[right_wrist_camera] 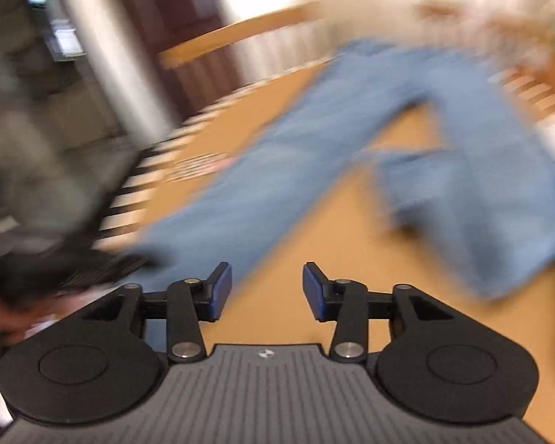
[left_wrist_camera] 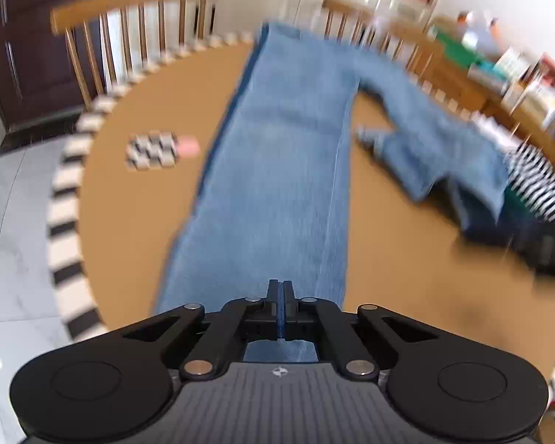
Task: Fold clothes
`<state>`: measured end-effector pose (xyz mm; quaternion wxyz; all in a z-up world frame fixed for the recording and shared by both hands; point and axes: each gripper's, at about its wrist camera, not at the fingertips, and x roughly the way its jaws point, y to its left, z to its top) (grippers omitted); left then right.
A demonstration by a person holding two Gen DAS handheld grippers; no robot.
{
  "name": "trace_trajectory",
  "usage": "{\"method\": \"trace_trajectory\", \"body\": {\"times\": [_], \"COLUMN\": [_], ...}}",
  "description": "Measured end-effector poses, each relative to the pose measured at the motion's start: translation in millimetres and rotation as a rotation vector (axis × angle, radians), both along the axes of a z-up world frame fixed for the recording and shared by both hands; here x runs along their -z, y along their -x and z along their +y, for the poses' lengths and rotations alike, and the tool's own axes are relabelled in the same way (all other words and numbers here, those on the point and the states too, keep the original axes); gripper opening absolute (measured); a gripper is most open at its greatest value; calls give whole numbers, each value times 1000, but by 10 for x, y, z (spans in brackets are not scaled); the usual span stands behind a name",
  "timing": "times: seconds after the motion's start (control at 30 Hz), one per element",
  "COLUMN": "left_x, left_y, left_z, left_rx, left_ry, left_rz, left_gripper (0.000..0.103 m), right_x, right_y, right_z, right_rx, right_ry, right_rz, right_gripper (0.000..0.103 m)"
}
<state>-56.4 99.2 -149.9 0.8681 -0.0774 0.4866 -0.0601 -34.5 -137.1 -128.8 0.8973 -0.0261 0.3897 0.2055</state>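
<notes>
Lying unlabelled, blurred jeans [left_wrist_camera: 277,155] on table [left_wrist_camera: 407,259]

Bright, even daylight; both fisheye views bend at the edges, the right wrist view smeared heavily by motion blur.

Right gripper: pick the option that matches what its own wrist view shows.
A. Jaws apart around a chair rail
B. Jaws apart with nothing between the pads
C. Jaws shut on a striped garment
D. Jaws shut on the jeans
B. The right gripper has its blue pads standing apart, with only the tan table showing through the gap; the jeans lie beyond the fingertips.
</notes>
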Motion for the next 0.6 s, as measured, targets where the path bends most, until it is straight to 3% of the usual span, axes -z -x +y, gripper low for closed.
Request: {"method": "trace_trajectory", "body": {"times": [0.07,0.17,0.23,0.33,0.37,0.4,0.5,0.6], "left_x": [131,143,128,132,124,122,86,-83], "left_y": [-14,7,3,6,10,-8,-72,-18], "left_z": [-16,-28,-38,-30,-40,-43,-128,-404], "left_rx": [-31,-9,4,16,18,26,80,244], "left_ry": [23,13,6,-4,-5,-2,-2,-68], "left_rz": [55,53,66,78,83,90,76,-75], "left_gripper": [5,5,6,8,12,19,29,36], "right_x": [90,327,488,741,776,789,628,304], "right_y": [-93,-311,-392,-547,-573,-599,-505,-178], "right_z": [-104,-64,38,255,292,313,253,82], "right_rx": [68,34,4,-56,-79,-96,-150,-208], "right_ry": [185,402,528,635,645,640,551,468], "right_rz": [-123,-158,-193,-230,-230,-219,-177,-168], "right_gripper": [60,59,52,38,29,2,3,3]}}
